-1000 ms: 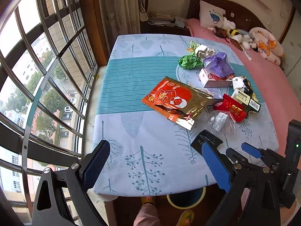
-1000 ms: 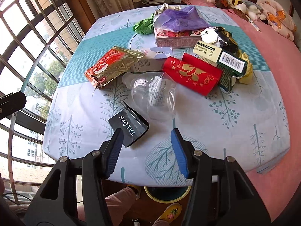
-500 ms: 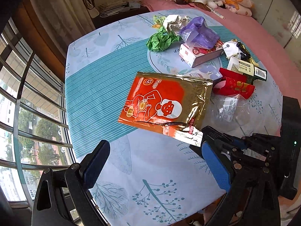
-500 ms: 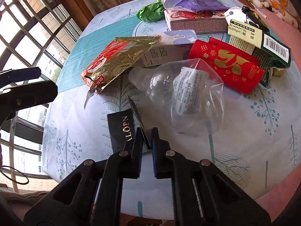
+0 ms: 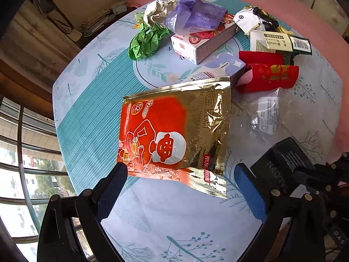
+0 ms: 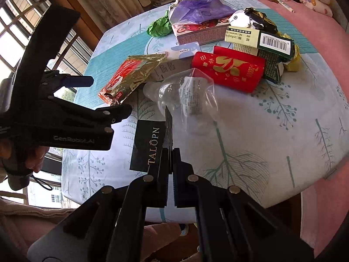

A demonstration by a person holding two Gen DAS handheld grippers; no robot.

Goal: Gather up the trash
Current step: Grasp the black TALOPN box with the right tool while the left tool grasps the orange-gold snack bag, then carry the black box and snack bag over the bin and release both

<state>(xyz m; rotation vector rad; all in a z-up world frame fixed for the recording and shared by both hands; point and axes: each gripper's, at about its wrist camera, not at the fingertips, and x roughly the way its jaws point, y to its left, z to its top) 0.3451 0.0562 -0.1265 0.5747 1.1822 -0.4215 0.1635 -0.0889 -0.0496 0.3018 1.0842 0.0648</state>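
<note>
Trash lies spread over a table with a blue tree-print cloth (image 5: 174, 218). My right gripper (image 6: 170, 152) is shut on the upright flap of a black folded card marked TALOPN (image 6: 148, 146); the same card (image 5: 281, 163) shows at the lower right of the left wrist view. My left gripper (image 5: 181, 179) is open, its blue pads either side of the near edge of a red and gold foil pouch (image 5: 174, 131), also seen as the pouch (image 6: 130, 76). A clear plastic bag (image 6: 187, 96) lies just beyond the card.
Farther back lie a red envelope (image 6: 229, 72), a green crumpled paper (image 5: 146, 41), a purple bag (image 5: 194, 15) on a flat box (image 5: 202, 41), and a barcode carton (image 6: 261, 39). A barred window (image 5: 26, 163) is at left; a pink bed (image 6: 316, 32) lies beyond.
My right gripper closed on the black card's flap and has lifted it slightly. My left gripper moved forward over the table until its open pads flank the foil pouch.
</note>
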